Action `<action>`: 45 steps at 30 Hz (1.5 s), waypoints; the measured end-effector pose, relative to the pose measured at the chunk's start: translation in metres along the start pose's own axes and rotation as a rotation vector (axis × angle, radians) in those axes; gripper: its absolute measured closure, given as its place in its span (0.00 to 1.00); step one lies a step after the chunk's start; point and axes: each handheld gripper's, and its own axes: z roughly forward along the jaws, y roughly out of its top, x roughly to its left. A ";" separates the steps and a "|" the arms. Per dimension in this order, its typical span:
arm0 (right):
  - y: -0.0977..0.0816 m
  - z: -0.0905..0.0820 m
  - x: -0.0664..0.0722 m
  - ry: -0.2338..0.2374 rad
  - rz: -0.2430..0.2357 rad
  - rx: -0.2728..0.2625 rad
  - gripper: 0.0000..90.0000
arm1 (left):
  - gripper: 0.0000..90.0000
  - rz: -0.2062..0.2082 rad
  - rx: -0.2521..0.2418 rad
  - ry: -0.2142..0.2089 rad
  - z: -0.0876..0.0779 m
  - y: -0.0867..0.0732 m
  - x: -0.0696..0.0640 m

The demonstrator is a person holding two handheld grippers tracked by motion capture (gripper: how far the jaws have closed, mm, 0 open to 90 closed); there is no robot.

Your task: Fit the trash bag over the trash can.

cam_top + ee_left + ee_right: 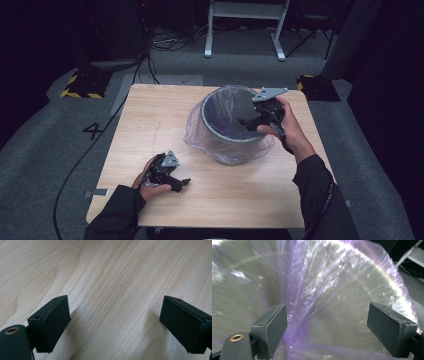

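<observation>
A grey bin (232, 127) lined with a thin purple plastic bag (197, 131) stands on the wooden table (145, 120), right of centre. My right gripper (250, 123) hangs over the bin's right rim, pointing inward, its jaws wide apart with nothing held. In the right gripper view the purple bag (317, 290) and the bin's inner wall (242, 290) lie just beyond the right gripper (327, 327). My left gripper (181, 185) rests low over the table near the front left, open and empty. The left gripper (113, 322) faces bare wood (112, 277).
The bag's loose edge drapes outside the bin onto the table. Beyond the table are grey carpet, a black cable (85, 155) on the floor at left, yellow-black striped stand feet (80, 87) and a white frame (245, 30) at the back.
</observation>
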 end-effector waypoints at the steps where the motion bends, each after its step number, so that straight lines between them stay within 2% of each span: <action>1: 0.000 -0.002 0.000 0.004 0.004 -0.014 0.18 | 0.10 -0.001 0.000 0.000 0.000 0.000 0.000; 6: 0.001 -0.007 0.002 0.008 0.013 -0.058 0.19 | 0.10 -0.001 0.000 0.000 0.000 0.000 0.000; 10: 0.004 -0.016 0.005 0.013 0.018 -0.115 0.19 | 0.10 0.000 0.000 0.000 0.000 0.000 0.000; 19: 0.009 -0.029 0.010 -0.010 0.014 -0.185 0.19 | 0.10 0.000 0.000 0.000 0.000 0.000 0.000; 35: 0.002 -0.052 0.015 -0.001 -0.001 -0.192 0.18 | 0.10 0.000 0.000 0.000 0.000 0.000 0.000; 45: -0.011 -0.062 0.012 -0.005 0.002 -0.187 0.18 | 0.10 0.000 0.000 0.000 0.000 0.000 0.000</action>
